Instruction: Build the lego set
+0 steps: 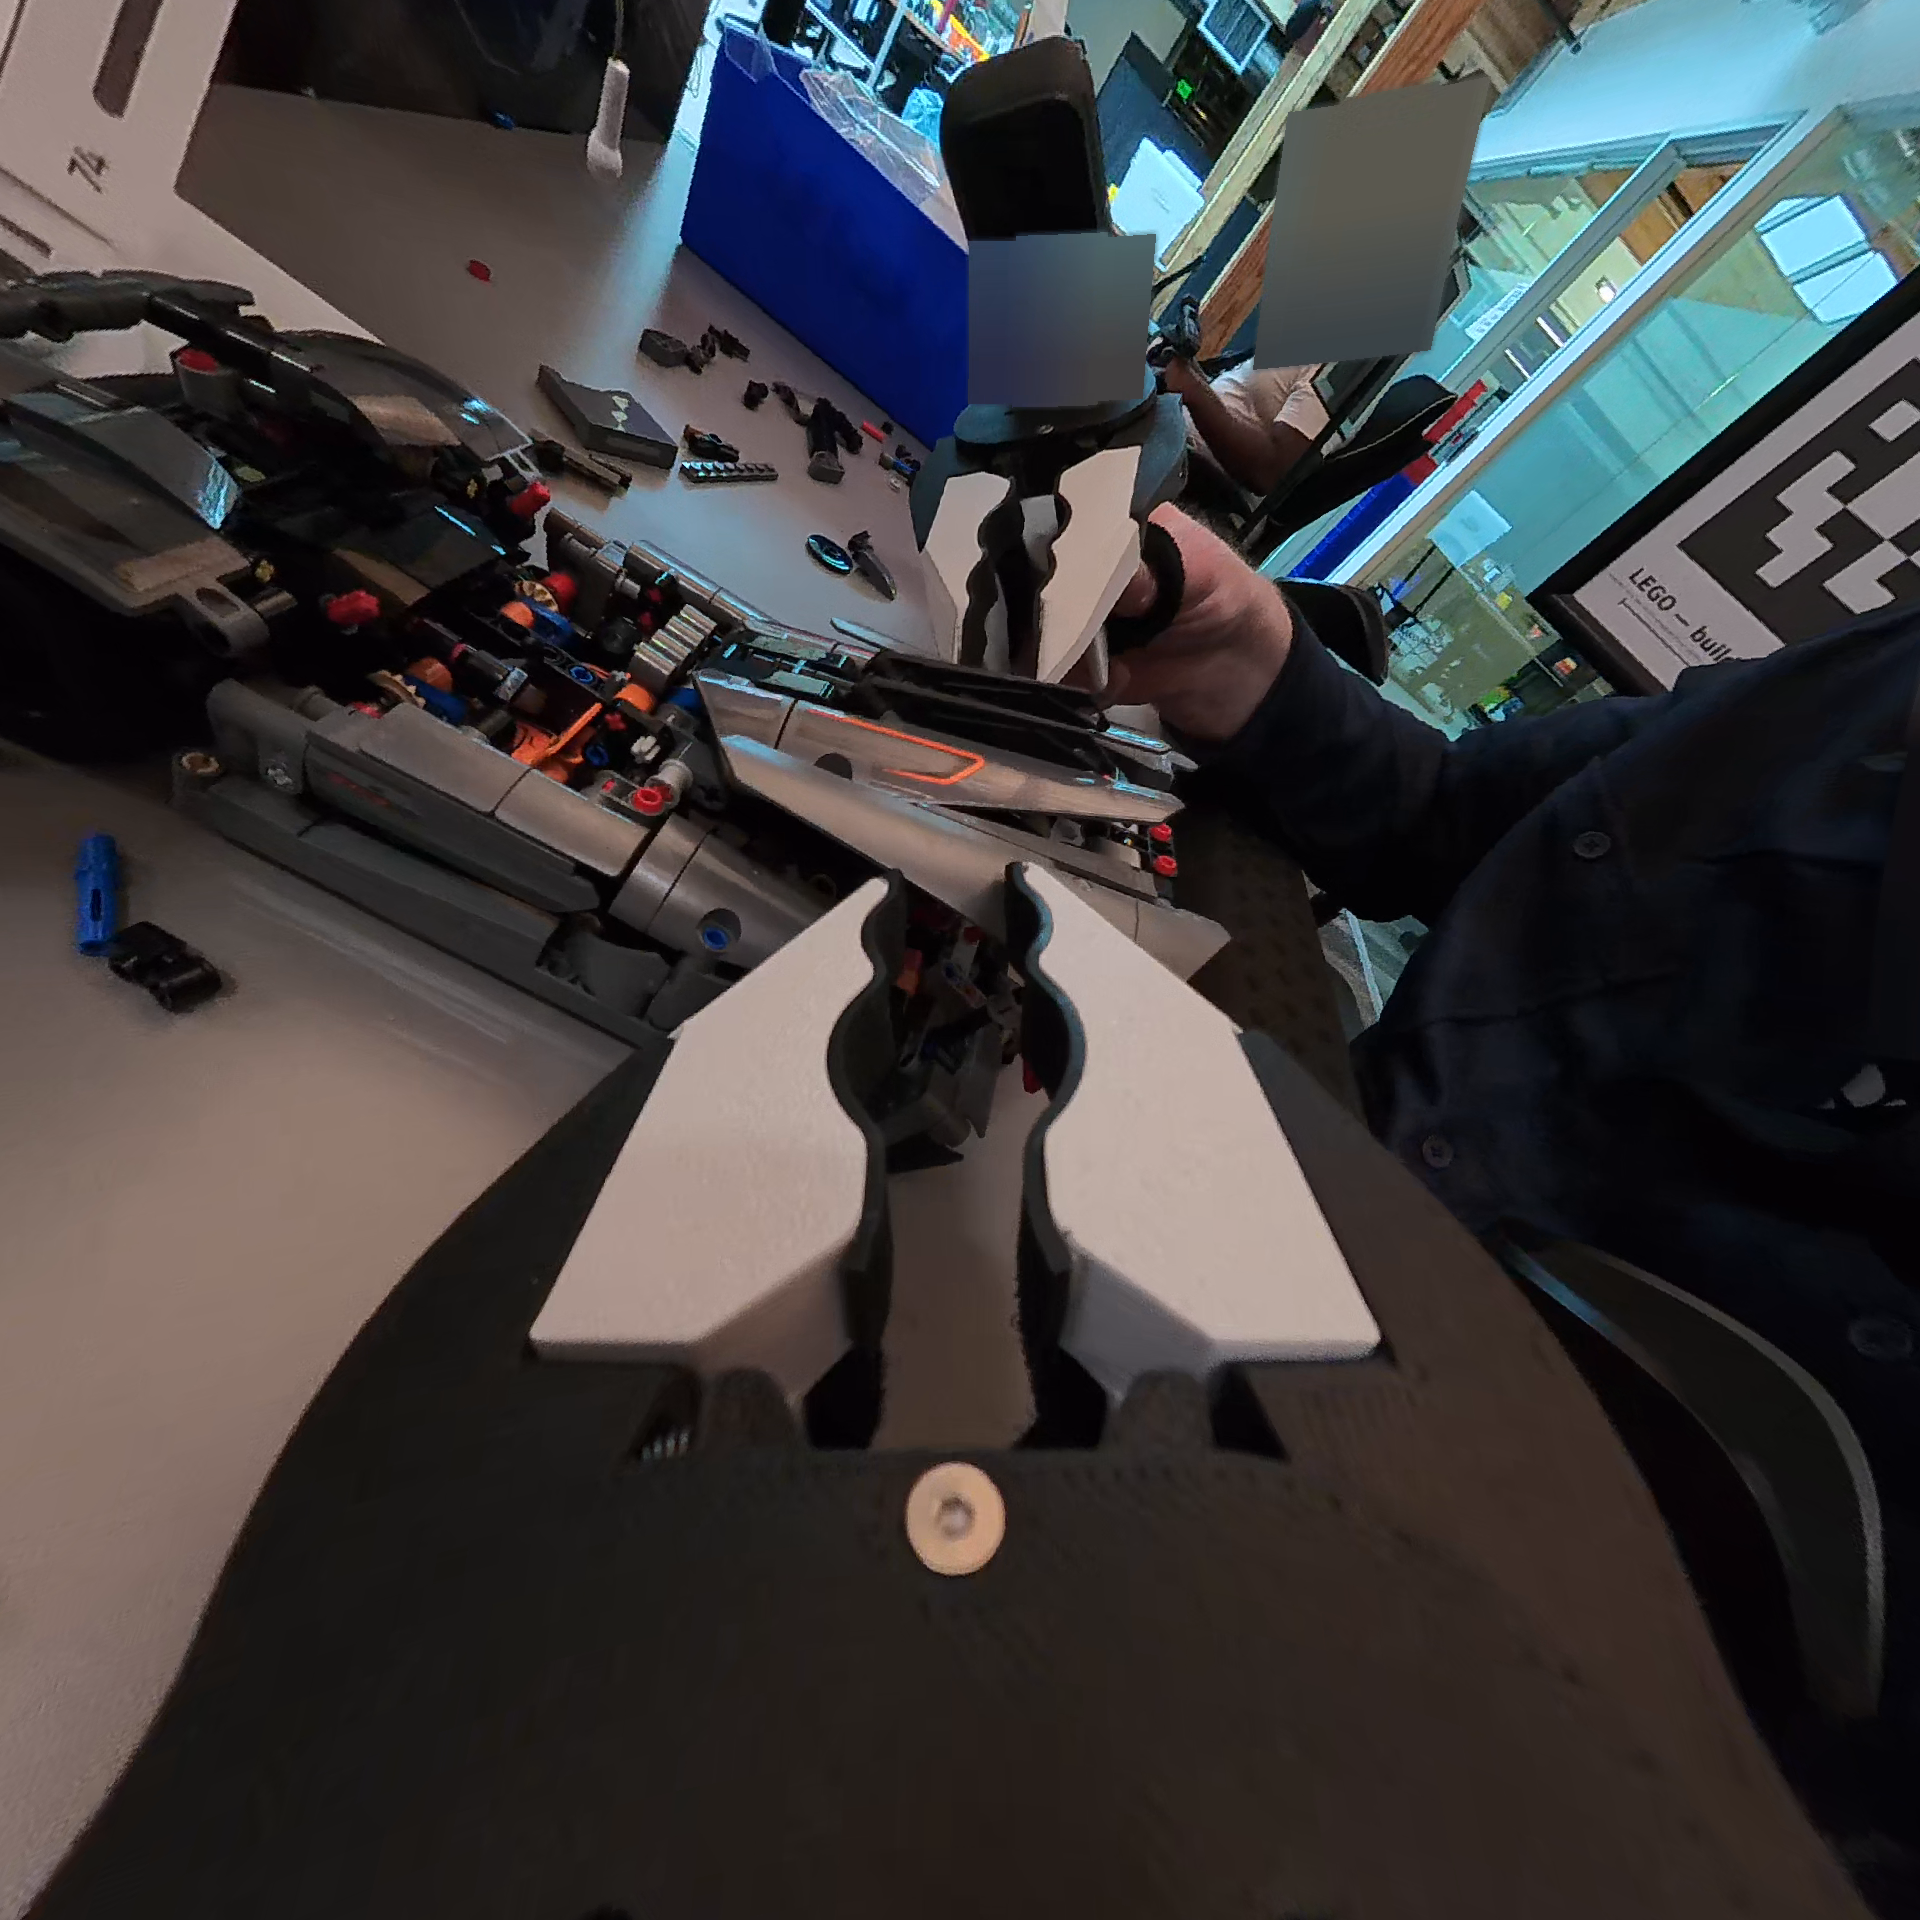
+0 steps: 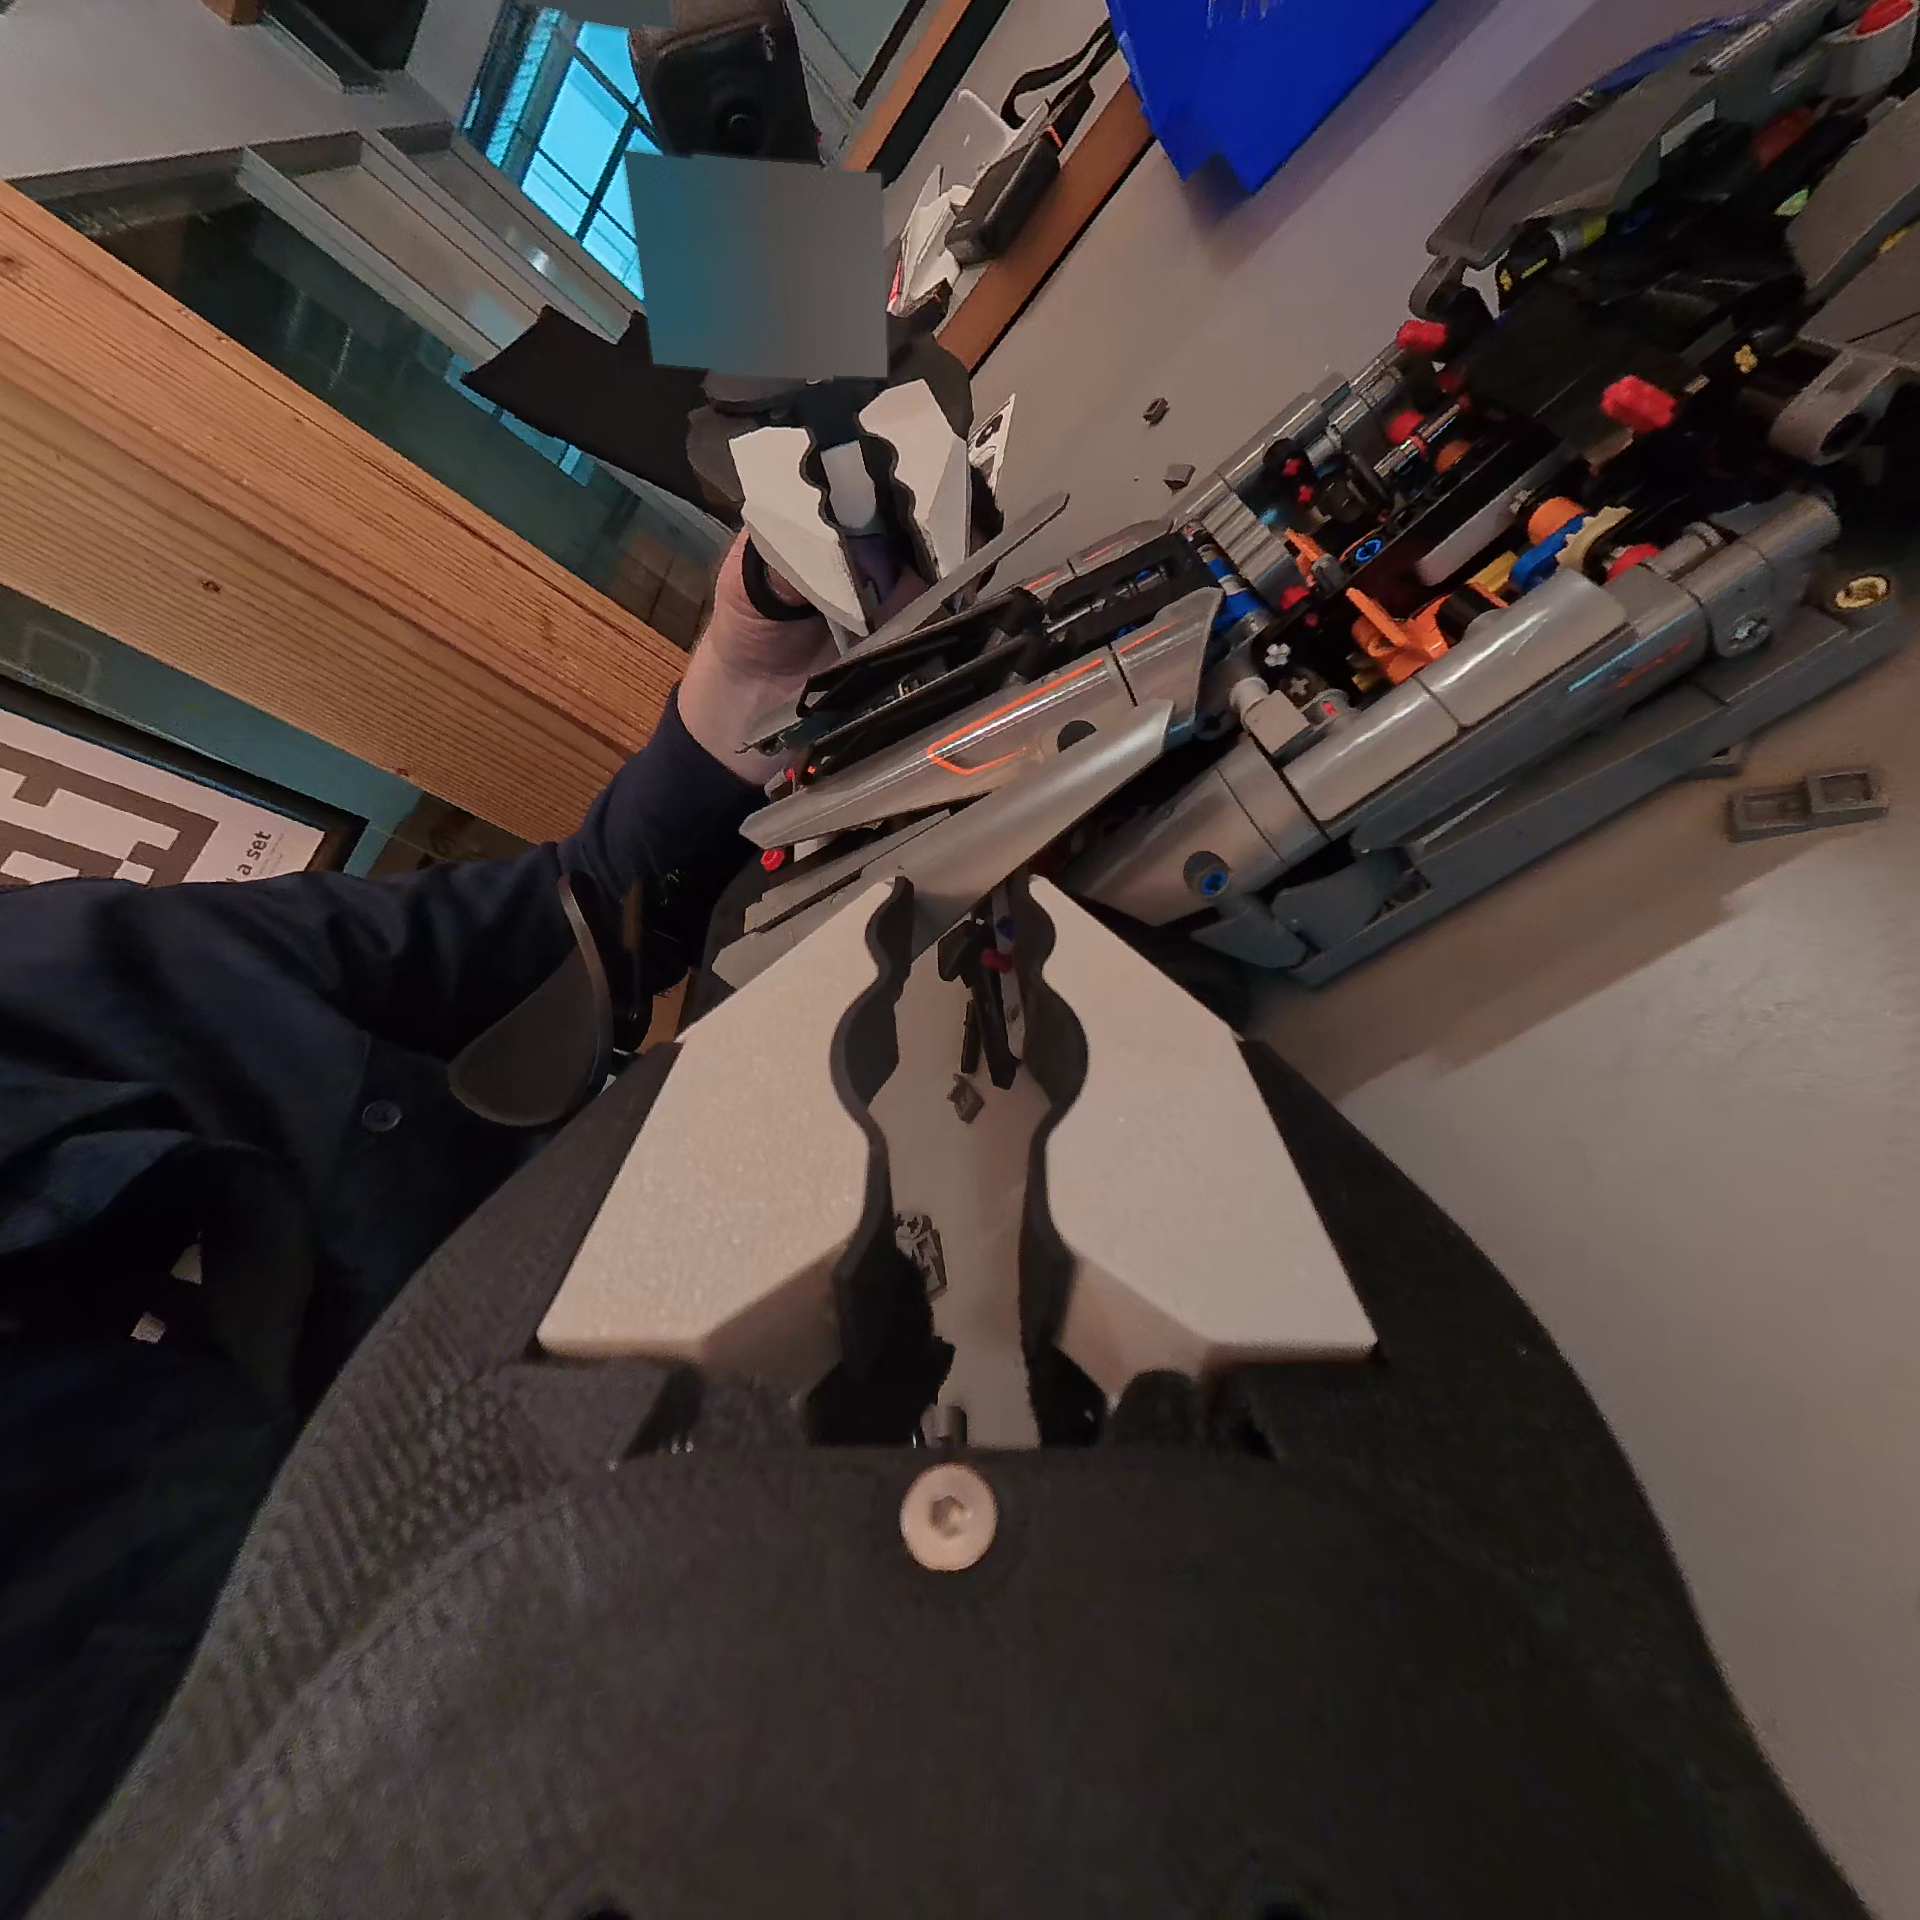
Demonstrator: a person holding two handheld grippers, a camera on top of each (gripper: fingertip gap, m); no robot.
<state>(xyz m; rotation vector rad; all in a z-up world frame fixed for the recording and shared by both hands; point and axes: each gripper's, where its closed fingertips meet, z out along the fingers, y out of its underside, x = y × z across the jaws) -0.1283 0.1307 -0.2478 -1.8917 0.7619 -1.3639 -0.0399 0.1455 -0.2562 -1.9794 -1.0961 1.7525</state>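
Grey tabletop [image 1: 312, 1091] w/ loose bricks scattered at the far side, blue bin [image 1: 821, 229] behind. Lego car model [image 1: 468, 717] lies across the table, grey shell, orange and blue parts inside. Left gripper [image 1: 951, 894] has its tips on a silver panel [image 1: 935, 769] at the car's end, fingers a bit apart; firm grasp unclear. Right gripper [image 2: 961, 899] meets the same panel from the opposite side, also narrowly parted, grasp unclear.

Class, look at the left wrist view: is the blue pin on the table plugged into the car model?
No. The blue pin lies loose on the table beside a small black piece, apart from the car model.
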